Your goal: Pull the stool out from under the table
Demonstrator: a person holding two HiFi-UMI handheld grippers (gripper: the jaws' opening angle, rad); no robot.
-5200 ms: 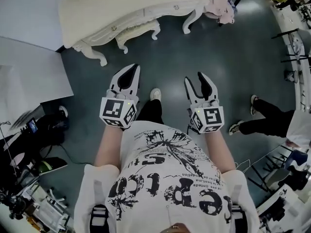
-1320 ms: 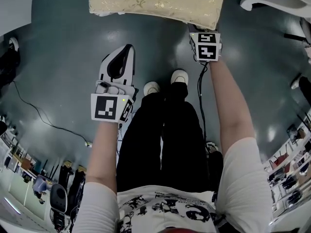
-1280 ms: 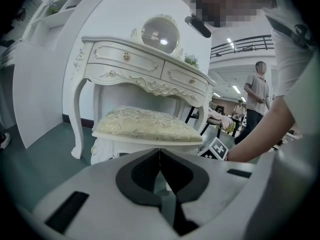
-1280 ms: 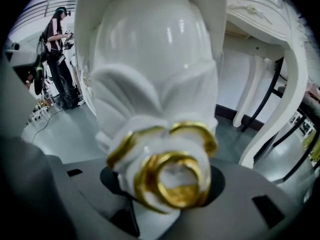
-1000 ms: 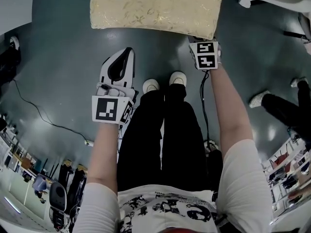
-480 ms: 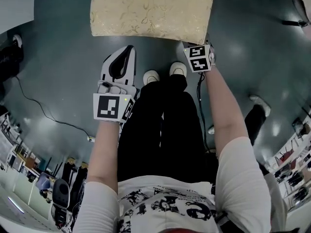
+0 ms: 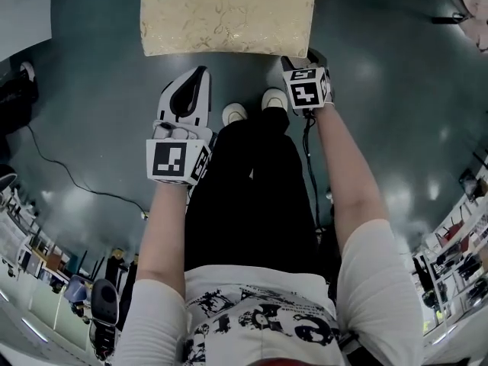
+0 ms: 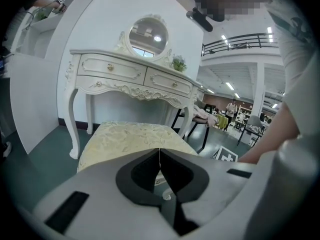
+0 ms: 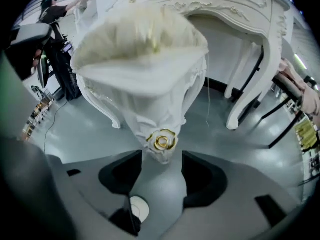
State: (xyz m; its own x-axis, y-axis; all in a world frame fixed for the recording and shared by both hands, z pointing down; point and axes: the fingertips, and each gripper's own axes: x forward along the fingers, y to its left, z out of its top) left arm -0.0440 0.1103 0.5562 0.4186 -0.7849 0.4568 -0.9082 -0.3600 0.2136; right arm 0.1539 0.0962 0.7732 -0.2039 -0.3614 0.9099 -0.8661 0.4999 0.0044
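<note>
glossy floor [image 7: 396, 128]; left gripper [image 8: 159, 152] jaws together, right gripper [image 9: 162, 156] jaws just opening, stool [image 9: 142, 49] corner between them

Bright overhead light; glare spots on floor [image 7: 366, 71]; fisheye edges; stool [image 9: 140, 54] blurred.

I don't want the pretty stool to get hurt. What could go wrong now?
The right gripper's fingers have just been opening, with the stool's carved corner between them, ungripped. Pulling away crookedly could scrape its gold rose. The person's shoes are close to the stool, so a step forward might bump it.
</note>
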